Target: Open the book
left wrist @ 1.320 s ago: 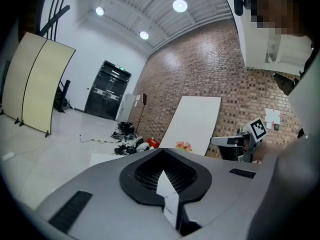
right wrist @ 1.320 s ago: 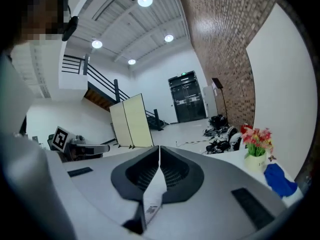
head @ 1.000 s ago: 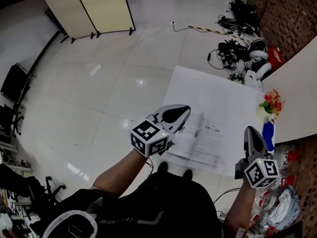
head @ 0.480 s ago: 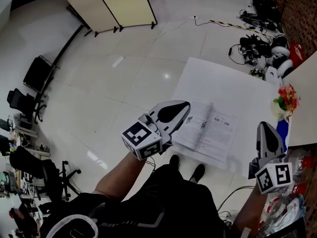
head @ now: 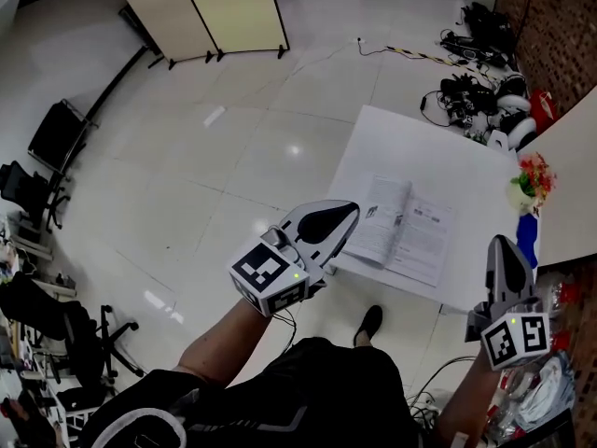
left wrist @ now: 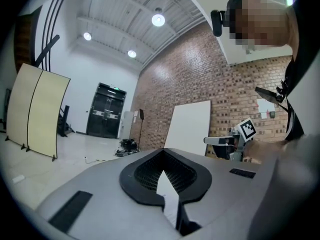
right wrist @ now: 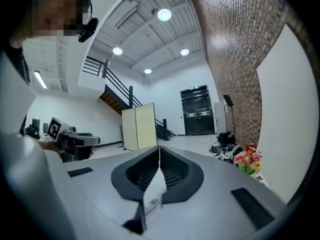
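The book (head: 406, 230) lies open on the white table (head: 410, 143), both printed pages facing up. My left gripper (head: 347, 211) hovers off the book's left edge at the table's near corner, shut and holding nothing. My right gripper (head: 502, 241) is held past the book's right side near the table's front edge, also shut and empty. In the left gripper view the jaws (left wrist: 162, 171) meet at their tips, and the right gripper (left wrist: 235, 136) shows beyond them. The right gripper view shows its jaws (right wrist: 159, 148) closed together, with the left gripper (right wrist: 70, 139) at the left.
A blue vase (head: 528, 231) with flowers (head: 530, 177) stands at the table's right edge beside a large white panel (head: 569, 185). Cables and gear (head: 476, 91) lie on the floor beyond the table. A folding screen (head: 201, 7) stands far back; office chairs (head: 47, 138) are at the left.
Both grippers have drawn back from the book toward the person and risen a little. The left one no longer overlaps the book's left page. The book stays open.
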Demonstrator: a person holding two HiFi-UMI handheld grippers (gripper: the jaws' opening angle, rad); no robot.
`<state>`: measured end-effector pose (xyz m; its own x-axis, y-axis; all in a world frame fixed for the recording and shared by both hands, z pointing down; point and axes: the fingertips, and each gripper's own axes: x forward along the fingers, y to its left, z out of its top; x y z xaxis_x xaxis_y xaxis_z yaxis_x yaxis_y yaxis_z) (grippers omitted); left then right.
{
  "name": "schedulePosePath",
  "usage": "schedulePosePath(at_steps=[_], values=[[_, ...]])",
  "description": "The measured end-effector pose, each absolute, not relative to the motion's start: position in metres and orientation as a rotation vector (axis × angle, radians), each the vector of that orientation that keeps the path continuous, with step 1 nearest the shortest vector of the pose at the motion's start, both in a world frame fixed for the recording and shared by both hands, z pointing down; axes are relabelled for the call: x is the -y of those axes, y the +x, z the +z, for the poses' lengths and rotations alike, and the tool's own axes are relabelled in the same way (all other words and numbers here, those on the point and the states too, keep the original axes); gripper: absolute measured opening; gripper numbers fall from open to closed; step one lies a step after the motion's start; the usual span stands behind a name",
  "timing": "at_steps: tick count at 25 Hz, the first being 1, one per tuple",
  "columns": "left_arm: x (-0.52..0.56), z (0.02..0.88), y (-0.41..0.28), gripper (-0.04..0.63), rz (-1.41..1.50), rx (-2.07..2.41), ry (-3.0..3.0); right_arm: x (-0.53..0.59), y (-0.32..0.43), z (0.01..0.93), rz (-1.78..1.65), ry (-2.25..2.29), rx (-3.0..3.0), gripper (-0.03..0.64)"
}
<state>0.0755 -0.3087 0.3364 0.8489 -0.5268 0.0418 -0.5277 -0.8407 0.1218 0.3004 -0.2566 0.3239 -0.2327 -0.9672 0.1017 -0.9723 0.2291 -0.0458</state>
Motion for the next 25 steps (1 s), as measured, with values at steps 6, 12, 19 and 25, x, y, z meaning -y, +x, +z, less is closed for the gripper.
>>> schedulePosePath(at_steps=[6,12,19,25], values=[[0.258,0.348,0.017,-0.003,-0.005,0.774,2.897,0.196,0.238,0.332,0.205,1.968,2.375,0.000],[0.213,0.352,-0.002,-0.004,-0.007,0.754,2.860,0.142,0.226,0.311,0.151,2.023,2.333,0.000],[0.142,0.321,0.015,-0.003,-0.052,0.774,2.933,0.075,0.227,0.295,0.078,1.943,2.388,0.000],[0.049,0.308,0.051,-0.003,-0.063,0.880,2.919,-0.007,0.254,0.290,0.023,1.831,2.469,0.000]])
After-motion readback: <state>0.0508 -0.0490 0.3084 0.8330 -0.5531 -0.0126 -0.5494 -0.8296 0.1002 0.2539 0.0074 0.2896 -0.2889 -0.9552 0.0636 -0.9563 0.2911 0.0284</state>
